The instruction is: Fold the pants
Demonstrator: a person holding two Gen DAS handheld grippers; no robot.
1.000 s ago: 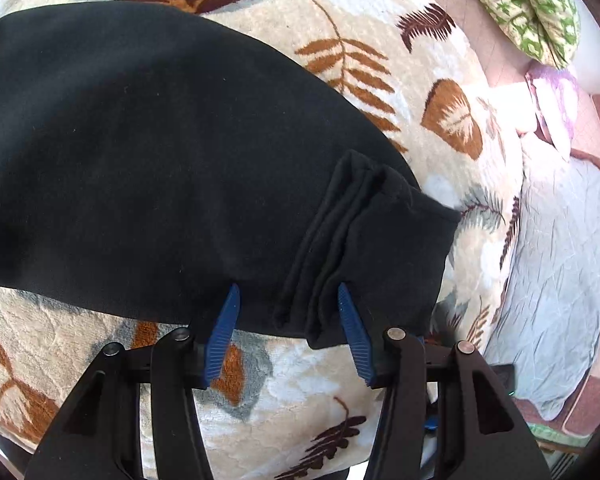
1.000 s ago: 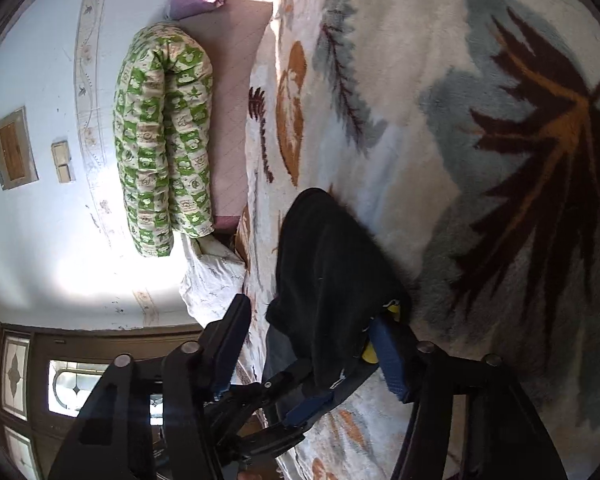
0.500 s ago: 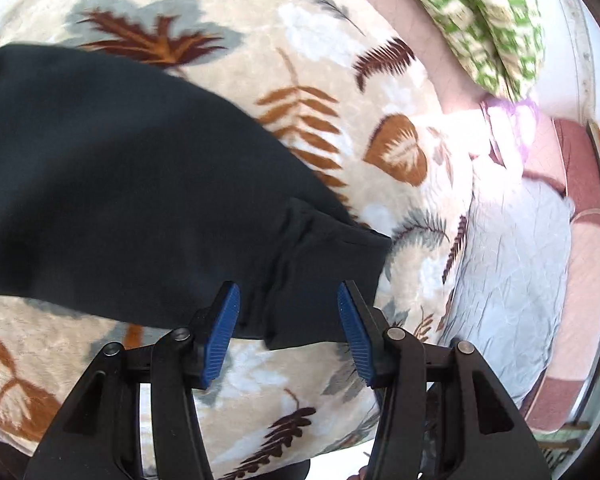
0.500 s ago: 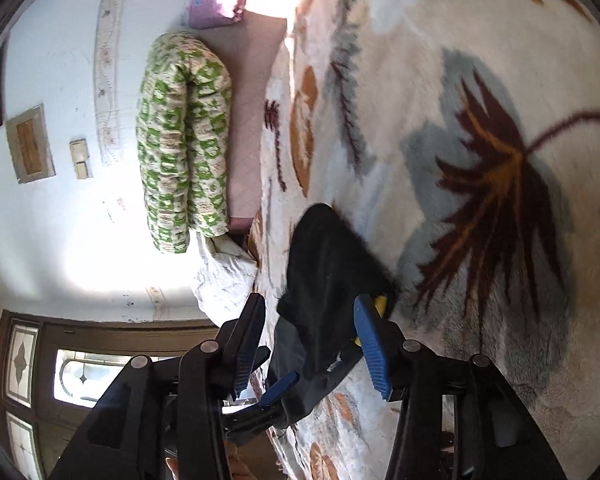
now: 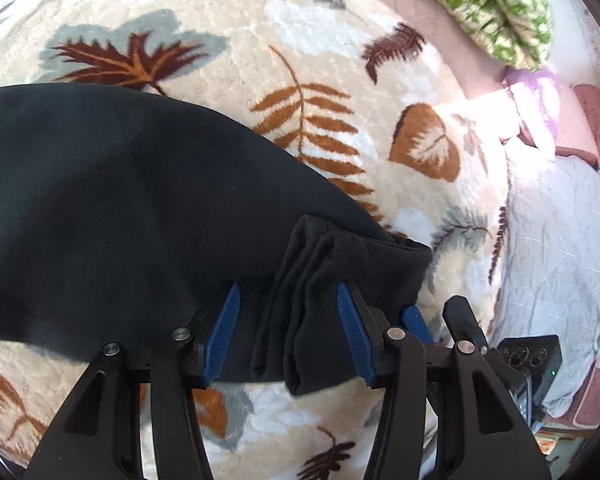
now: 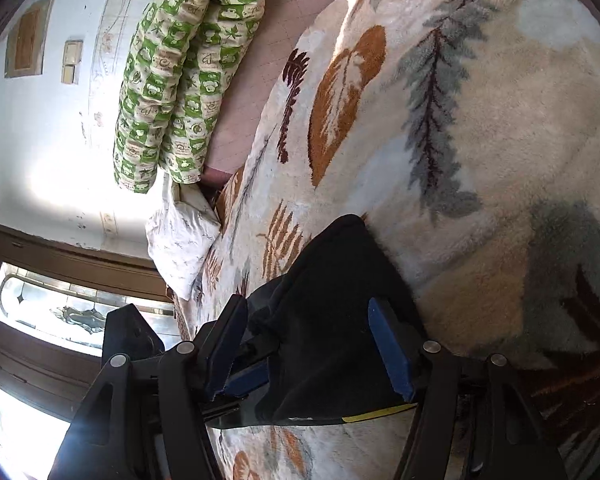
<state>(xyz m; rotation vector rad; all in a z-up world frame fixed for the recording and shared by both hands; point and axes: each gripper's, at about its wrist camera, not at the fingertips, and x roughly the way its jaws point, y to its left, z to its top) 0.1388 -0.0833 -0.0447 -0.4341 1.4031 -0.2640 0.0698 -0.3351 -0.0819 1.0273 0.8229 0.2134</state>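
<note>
— Left wrist view shows the black pants [image 5: 132, 208] spread flat on the leaf-patterned blanket [image 5: 340, 52], with one end doubled into a thick stack of layers [image 5: 320, 280]. How far along does that put the fold?

— Partway, by the look of it. The long body lies smooth and flat, so at least one fold seems done; the bundled end suggests another fold or a tidy-up is left.

— And the grippers?

— The left gripper [image 5: 287, 326] stands with its blue pads apart either side of the stacked end, not pressing it. The right gripper [image 6: 312, 344] has cloth between its pads too, but its jaws are opening, letting go.

— Textures?

— The pants are a matte, soft knit, limp and heavy-draping. The blanket is plush fleece. A quilted green bolster [image 6: 180, 68] lies beyond.
</note>
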